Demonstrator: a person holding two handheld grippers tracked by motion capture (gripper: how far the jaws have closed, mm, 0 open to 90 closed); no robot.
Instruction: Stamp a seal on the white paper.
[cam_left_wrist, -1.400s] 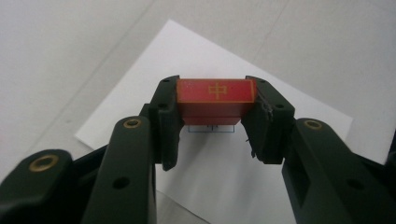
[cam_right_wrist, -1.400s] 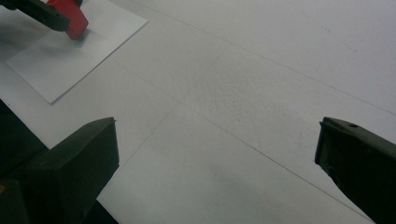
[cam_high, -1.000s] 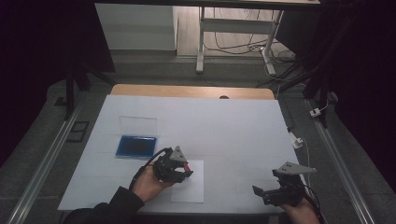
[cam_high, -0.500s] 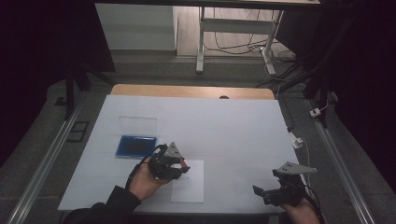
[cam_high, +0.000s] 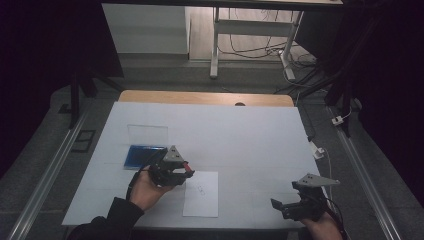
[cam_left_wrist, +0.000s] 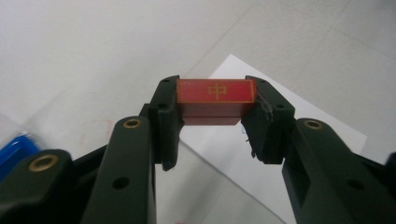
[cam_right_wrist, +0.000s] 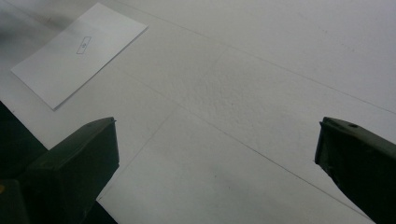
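My left gripper is shut on a small red block with a gold character and border on its face. In the high view that gripper hangs over the table just left of a white paper sheet, the red block at its tip. The sheet lies under and behind the held block; a small printed rectangle sits near the middle of the sheet. My right gripper is open over bare table, near the front right edge.
A blue flat case lies left of my left hand, with a clear lid or tray behind it. The white table cover is bordered by metal rails at both sides, and a white cable plug lies at its right edge.
My left gripper, holding the red block, has drifted slightly left and back from the sheet's upper left corner. The right gripper has stayed still.
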